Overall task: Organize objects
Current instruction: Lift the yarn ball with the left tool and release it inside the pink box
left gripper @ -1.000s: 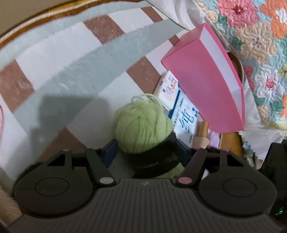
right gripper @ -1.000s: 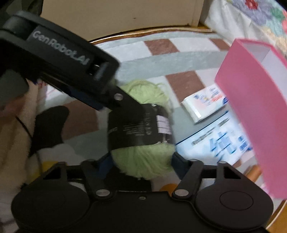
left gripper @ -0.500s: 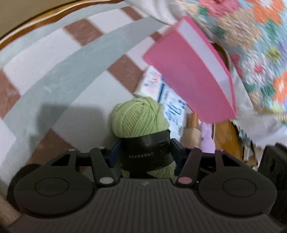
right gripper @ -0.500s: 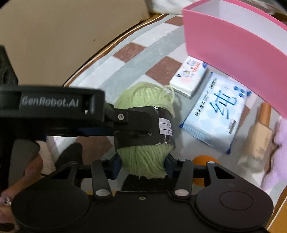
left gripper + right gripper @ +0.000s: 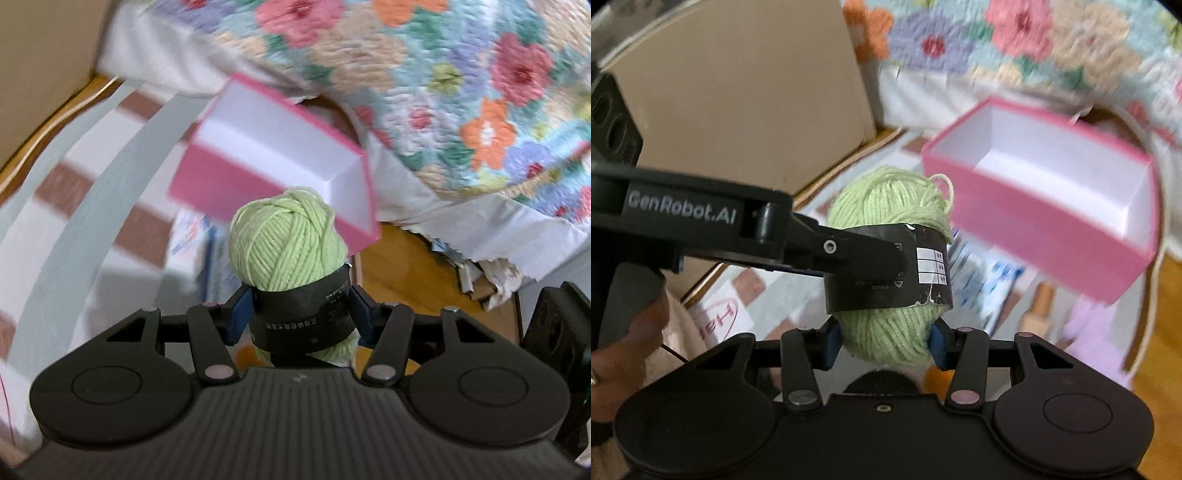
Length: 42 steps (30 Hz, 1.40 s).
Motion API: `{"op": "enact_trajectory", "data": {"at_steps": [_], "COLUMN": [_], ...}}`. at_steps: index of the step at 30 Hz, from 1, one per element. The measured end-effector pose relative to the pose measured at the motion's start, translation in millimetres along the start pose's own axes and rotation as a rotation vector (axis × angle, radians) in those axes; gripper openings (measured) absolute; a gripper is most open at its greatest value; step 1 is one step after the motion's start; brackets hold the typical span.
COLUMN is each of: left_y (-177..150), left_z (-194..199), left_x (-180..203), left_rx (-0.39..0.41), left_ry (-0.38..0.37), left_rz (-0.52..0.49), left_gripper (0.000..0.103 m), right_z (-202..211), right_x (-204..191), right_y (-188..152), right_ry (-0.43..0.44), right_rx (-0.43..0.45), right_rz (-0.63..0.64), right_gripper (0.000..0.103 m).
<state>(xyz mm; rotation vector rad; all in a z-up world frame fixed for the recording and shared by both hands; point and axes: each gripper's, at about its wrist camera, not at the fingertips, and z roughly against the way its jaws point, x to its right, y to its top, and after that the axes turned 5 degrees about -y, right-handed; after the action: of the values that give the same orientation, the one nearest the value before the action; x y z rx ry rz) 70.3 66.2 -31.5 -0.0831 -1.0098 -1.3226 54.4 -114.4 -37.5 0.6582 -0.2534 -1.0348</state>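
A light green ball of yarn with a black paper band is held in the air by both grippers. My left gripper is shut on its black band. My right gripper is shut on its lower green end; the left gripper also shows in the right wrist view, coming in from the left. An open pink box with a white inside stands just beyond the yarn, also seen in the left wrist view.
A tissue pack, a beige bottle and something lilac lie on the striped rug under the box. A floral quilt hangs behind. A beige cabinet side stands at left.
Both grippers have lifted the yarn off the rug and tilted up toward the pink box, whose open top now shows. The tissue packs have dropped mostly out of sight.
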Motion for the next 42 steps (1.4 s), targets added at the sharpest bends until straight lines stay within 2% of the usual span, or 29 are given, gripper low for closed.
{"op": "enact_trajectory", "data": {"at_steps": [5, 9, 14, 19, 22, 28, 31, 33, 38, 42], "left_y": [43.2, 74.1, 104.2, 133.3, 147.7, 163.4, 163.6, 163.8, 163.7, 165.9], "left_z": [-13.3, -40.3, -88.5, -152.7, -190.0, -247.6, -266.6, -272.6, -285.9, -298.2], "left_x": [37.2, 56.7, 70.7, 68.9, 59.4, 34.8, 19.6, 10.8, -7.7, -12.3], "left_rx": [-0.027, -0.049, -0.045, -0.117, -0.159, -0.217, -0.258, -0.255, -0.256, -0.277], "left_ry": [-0.020, -0.038, -0.043, -0.034, -0.030, -0.003, -0.001, -0.003, -0.049, -0.027], "left_rz": [-0.045, -0.055, -0.088, -0.126, -0.134, -0.091, -0.044, -0.016, 0.068, 0.097], "left_gripper": [0.056, 0.056, 0.056, 0.056, 0.056, 0.056, 0.056, 0.056, 0.057, 0.054], "right_z": [16.4, 16.9, 4.6, -30.3, -50.7, -94.9, -115.4, -123.4, -138.3, -146.2], "right_x": [25.0, 51.0, 104.0, 157.5, 178.4, 206.1, 210.9, 209.8, 204.8, 199.1], "right_y": [24.4, 39.7, 62.5, 82.8, 82.5, 83.4, 90.2, 94.2, 101.6, 105.2], "right_ry": [-0.065, -0.116, -0.113, -0.118, -0.134, -0.161, -0.203, -0.207, -0.286, -0.328], "right_rx": [0.071, 0.099, 0.108, 0.055, 0.036, 0.004, -0.083, -0.102, -0.140, -0.173], "right_rz": [-0.007, -0.010, -0.113, -0.255, -0.322, -0.448, -0.494, -0.488, -0.386, -0.287], "right_gripper": [0.054, 0.054, 0.054, 0.054, 0.054, 0.054, 0.054, 0.054, 0.053, 0.056]}}
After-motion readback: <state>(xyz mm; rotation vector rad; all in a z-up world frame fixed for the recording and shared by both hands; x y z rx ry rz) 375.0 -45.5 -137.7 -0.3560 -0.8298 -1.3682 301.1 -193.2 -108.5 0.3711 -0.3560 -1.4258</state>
